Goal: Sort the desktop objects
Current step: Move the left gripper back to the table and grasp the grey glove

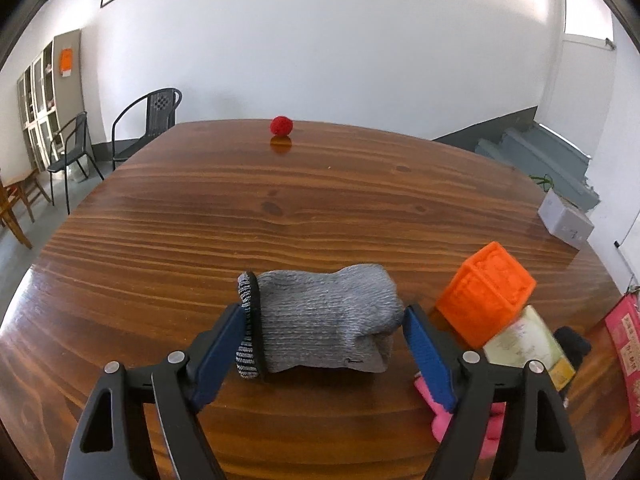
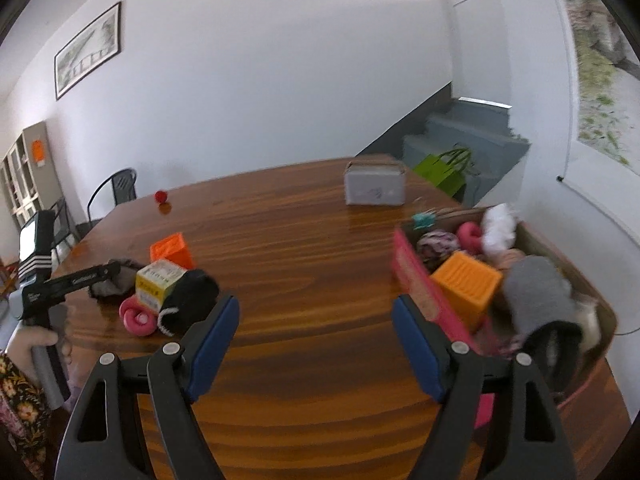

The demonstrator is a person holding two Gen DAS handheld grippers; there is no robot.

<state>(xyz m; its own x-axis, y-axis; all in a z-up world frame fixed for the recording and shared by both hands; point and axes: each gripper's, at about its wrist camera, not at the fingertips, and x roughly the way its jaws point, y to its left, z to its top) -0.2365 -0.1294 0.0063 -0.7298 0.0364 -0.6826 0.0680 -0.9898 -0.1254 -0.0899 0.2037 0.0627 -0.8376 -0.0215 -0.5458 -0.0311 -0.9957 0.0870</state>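
Observation:
A rolled grey sock (image 1: 320, 300) with a striped cuff lies on the wooden table (image 1: 280, 208). My left gripper (image 1: 326, 314) stands open around it: the left pad is at the cuff and the right pad stays a little clear. Beside it to the right are an orange cube (image 1: 486, 292), a yellow-green carton (image 1: 524, 344), a pink ring (image 1: 492, 428) and a black sock (image 1: 572, 344). My right gripper (image 2: 315, 304) is open over bare wood. To its right a pink box (image 2: 416, 276) holds another orange cube (image 2: 466, 280), a grey sock (image 2: 536, 292) and several soft items.
A red ball (image 1: 281, 125) sits near the far table edge. A grey-white case (image 2: 374, 186) stands at the far right of the table. A hand (image 2: 36, 340) holds the left gripper at the table's left side. Chairs (image 1: 148, 120) and a green bag (image 2: 444, 172) are beyond the table.

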